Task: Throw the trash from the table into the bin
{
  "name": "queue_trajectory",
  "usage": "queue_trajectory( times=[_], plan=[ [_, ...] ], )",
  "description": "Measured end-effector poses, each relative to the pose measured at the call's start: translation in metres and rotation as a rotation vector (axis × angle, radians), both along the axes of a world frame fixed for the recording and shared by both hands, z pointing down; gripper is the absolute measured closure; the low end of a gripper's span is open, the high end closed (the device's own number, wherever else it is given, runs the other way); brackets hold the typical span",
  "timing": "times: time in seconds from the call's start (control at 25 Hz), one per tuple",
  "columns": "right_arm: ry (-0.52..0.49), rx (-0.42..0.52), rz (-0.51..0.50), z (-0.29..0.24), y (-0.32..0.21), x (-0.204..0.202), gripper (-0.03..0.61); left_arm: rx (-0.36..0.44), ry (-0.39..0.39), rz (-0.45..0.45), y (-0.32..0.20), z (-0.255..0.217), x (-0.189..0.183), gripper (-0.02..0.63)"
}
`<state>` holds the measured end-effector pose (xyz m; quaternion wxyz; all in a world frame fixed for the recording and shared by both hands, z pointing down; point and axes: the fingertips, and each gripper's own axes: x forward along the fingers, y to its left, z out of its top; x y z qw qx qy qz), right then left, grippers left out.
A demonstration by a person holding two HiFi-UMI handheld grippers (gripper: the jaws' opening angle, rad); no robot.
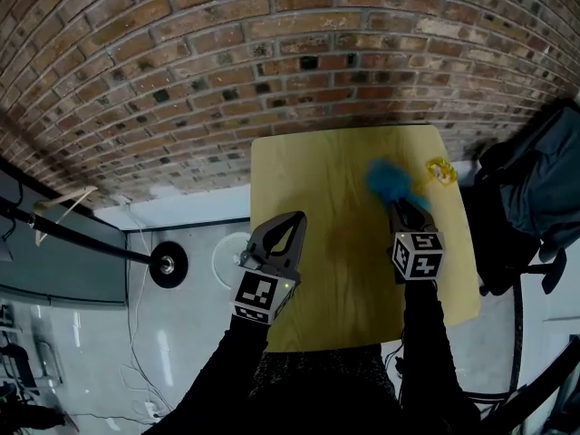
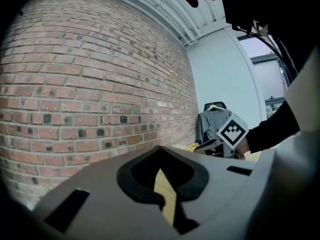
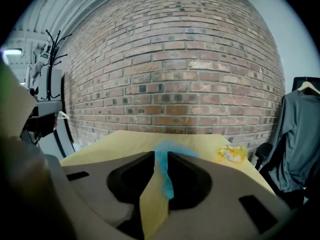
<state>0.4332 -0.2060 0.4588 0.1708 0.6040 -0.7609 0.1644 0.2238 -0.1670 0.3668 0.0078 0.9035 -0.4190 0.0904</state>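
Going left to right in the head view: there's a white round thing [image 1: 223,259] on the floor just left of the counter. It might be the bin, honestly can't tell. The left gripper [image 1: 295,217] hangs over the near left edge of the pale yellow wooden counter [image 1: 326,179] with its jaws together and nothing in them, so I'd guess it's just parked out of the way while the other side works. Toward the upper right of the counter sits the crumpled light-blue scrap of trash [image 1: 388,179]. It's blurry, more of a lump than a strip, maybe stretched a bit from upper left down toward lower right, so its near end points at the right gripper [image 1: 397,205]. That gripper is right at the scrap, jaws only a narrow slit apart. In its own view the blue shows through the slit and it doesn't look squeezed yet. Further right, near the far right corner, lies a crumpled yellow foil wrapper [image 1: 439,170], apart from the blue one and untouched.
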Motion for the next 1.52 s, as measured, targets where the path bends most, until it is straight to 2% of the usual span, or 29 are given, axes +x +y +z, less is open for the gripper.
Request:
queue_trajectory(
  times=[0.2,0.36,0.72,0.92,1.24,1.28,1.44,1.52],
  plan=[
    [0.060,-0.026,0.020,0.009,-0.011,0.014,0.405,-0.007,-0.004,-0.013,-0.006,0.005,0.000,0.607],
    [0.047,-0.054,0.048,0.018,-0.020,0.024,0.327,-0.014,-0.012,-0.010,-0.007,0.010,0.002,0.607],
    [0.062,-0.219,0.061,0.062,-0.029,0.032,0.311,-0.011,-0.020,-0.002,-0.009,0.010,0.004,0.607],
    [0.105,-0.273,0.060,0.079,-0.026,0.034,0.311,-0.019,-0.021,-0.015,-0.008,0.012,-0.003,0.607],
    [0.104,-0.289,0.072,0.080,-0.024,0.032,0.322,-0.019,-0.002,-0.026,-0.004,0.010,-0.009,0.607],
    [0.114,-0.296,0.075,0.079,-0.022,0.032,0.348,-0.020,-0.001,-0.027,-0.004,0.010,-0.010,0.607],
    [0.160,-0.322,0.090,0.083,-0.015,0.033,0.526,-0.011,0.004,-0.025,0.000,0.006,-0.013,0.607],
    [0.165,-0.317,0.090,0.081,-0.014,0.031,0.549,-0.008,0.003,-0.029,0.002,0.004,-0.016,0.607]
  ],
)
